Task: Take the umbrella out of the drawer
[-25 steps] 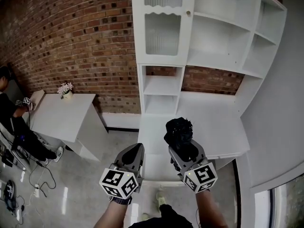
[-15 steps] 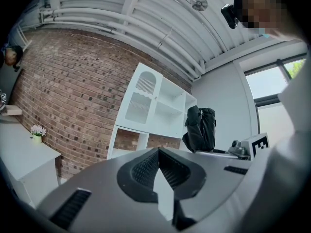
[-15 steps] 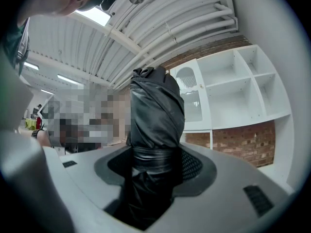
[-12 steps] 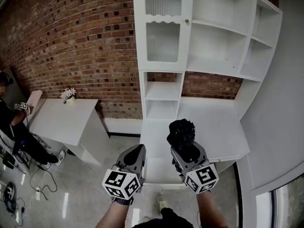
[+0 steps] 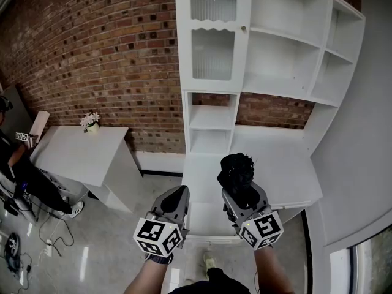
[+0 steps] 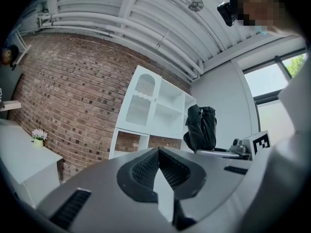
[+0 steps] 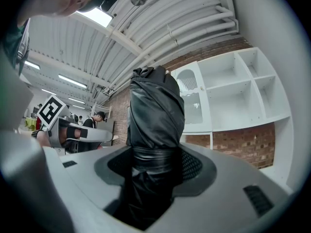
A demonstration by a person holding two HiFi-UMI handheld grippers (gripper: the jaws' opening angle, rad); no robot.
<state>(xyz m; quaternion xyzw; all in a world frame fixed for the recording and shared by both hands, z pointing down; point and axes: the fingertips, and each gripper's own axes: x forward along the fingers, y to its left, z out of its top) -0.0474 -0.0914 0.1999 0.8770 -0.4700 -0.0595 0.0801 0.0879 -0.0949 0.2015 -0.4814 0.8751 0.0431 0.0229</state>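
My right gripper [image 5: 240, 192] is shut on a folded black umbrella [image 5: 235, 171], which sticks up past its jaws over the white desk [image 5: 278, 164]. In the right gripper view the umbrella [image 7: 154, 125] fills the gap between the jaws, strapped round its middle. My left gripper [image 5: 176, 199] hangs beside it to the left, shut with nothing in it; its jaws meet in the left gripper view [image 6: 158, 153], where the umbrella [image 6: 200, 128] shows to the right. No drawer is visible.
A tall white shelf unit [image 5: 214, 66] with glass-front doors stands against the brick wall [image 5: 92, 54]. A white side table [image 5: 79, 155] with a small flower pot [image 5: 90, 121] is at the left. A seated person [image 5: 15, 164] is at the far left.
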